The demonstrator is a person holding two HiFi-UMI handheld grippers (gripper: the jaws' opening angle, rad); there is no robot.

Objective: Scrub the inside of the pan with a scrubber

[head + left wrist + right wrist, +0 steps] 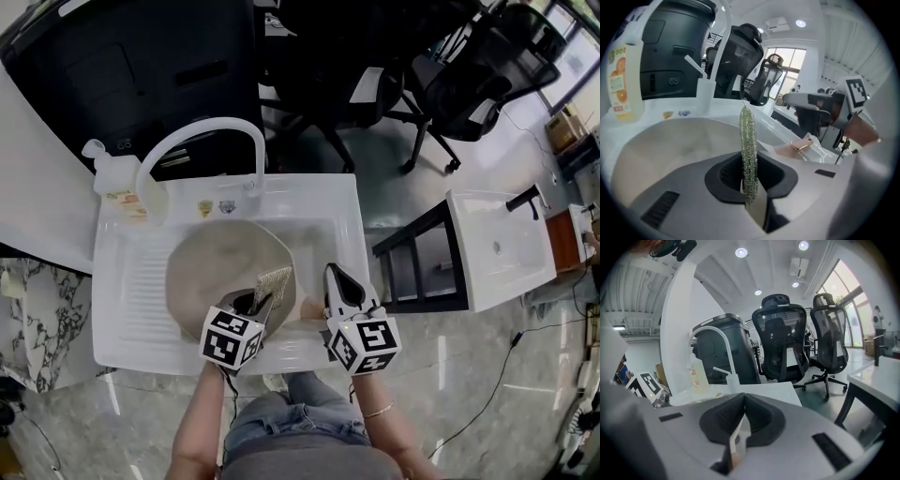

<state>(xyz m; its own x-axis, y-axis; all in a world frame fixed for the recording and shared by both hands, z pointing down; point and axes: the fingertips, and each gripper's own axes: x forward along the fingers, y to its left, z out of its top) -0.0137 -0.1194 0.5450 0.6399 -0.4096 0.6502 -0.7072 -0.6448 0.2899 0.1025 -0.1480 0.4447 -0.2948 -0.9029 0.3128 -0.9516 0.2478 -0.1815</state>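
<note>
The left gripper is clamped on a flat, glittery silver-green mesh scrubber, held upright on its edge above the near rim of a wide, shallow beige pan. Just beside it, the right gripper has its jaws pressed together. The pan lies in the white plastic sink.

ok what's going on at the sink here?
A person holds a gripper in each hand over a white sink, with a pan lying in its basin. The left gripper is shut on a glittery scrubber, held over the near right part of the pan's inside; whether it touches the surface is not clear. The right gripper hangs just right of the pan, close by the pan handle, jaws together and gripping nothing.
</note>
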